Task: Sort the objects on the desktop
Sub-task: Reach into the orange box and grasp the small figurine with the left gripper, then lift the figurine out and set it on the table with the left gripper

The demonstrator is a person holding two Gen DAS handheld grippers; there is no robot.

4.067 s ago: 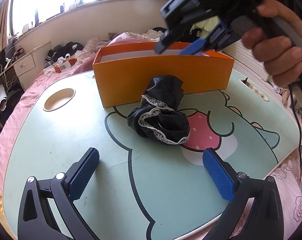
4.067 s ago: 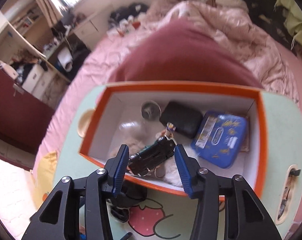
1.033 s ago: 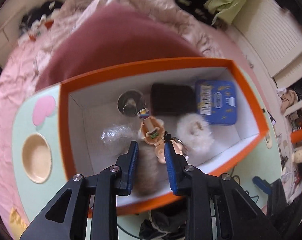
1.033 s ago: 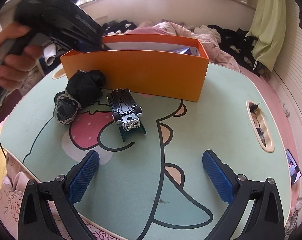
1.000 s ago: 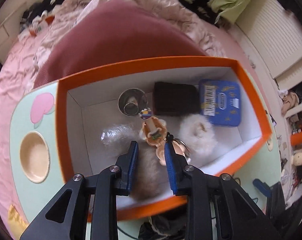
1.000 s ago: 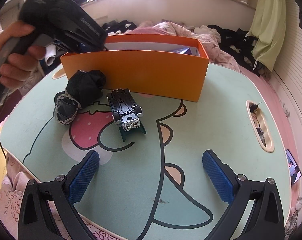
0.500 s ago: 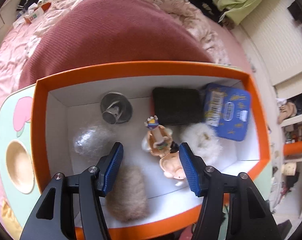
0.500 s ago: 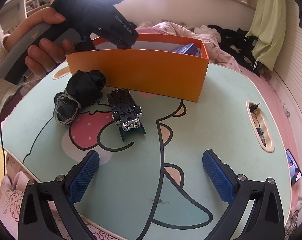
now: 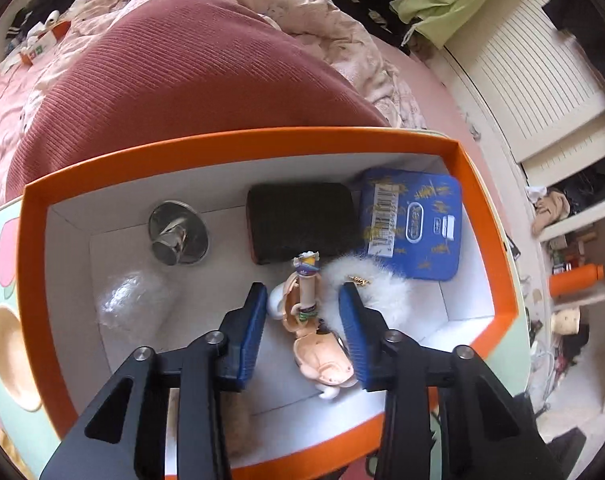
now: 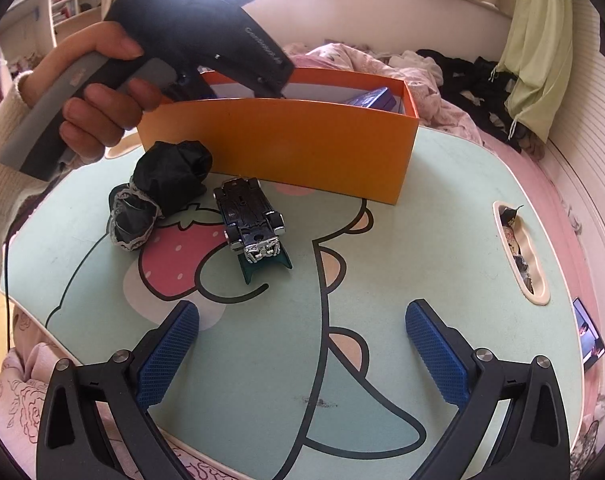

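My left gripper (image 9: 302, 328) is open and reaches down into the orange box (image 9: 34, 264), its blue pads on either side of a small doll keychain (image 9: 308, 320) lying on the box floor. The box also holds a metal cup (image 9: 178, 234), a black case (image 9: 302, 220), a blue tin (image 9: 412, 224), a white pompom (image 9: 376, 284) and a clear plastic ball (image 9: 132, 300). My right gripper (image 10: 302, 352) is open and empty over the table. A black toy car (image 10: 248, 212) lies upside down and a black lace cloth (image 10: 158, 192) sits in front of the box (image 10: 278, 148).
The mint cartoon table (image 10: 402, 240) has a slot (image 10: 520, 248) with small items at its right edge and a round cup recess (image 9: 10, 344) at its left. A bed with a maroon blanket (image 9: 174, 72) lies behind the box.
My left gripper has gone lower into the box and narrowed around the doll keychain. In the right wrist view the left hand and tool have moved right over the box. The right gripper has stayed still.
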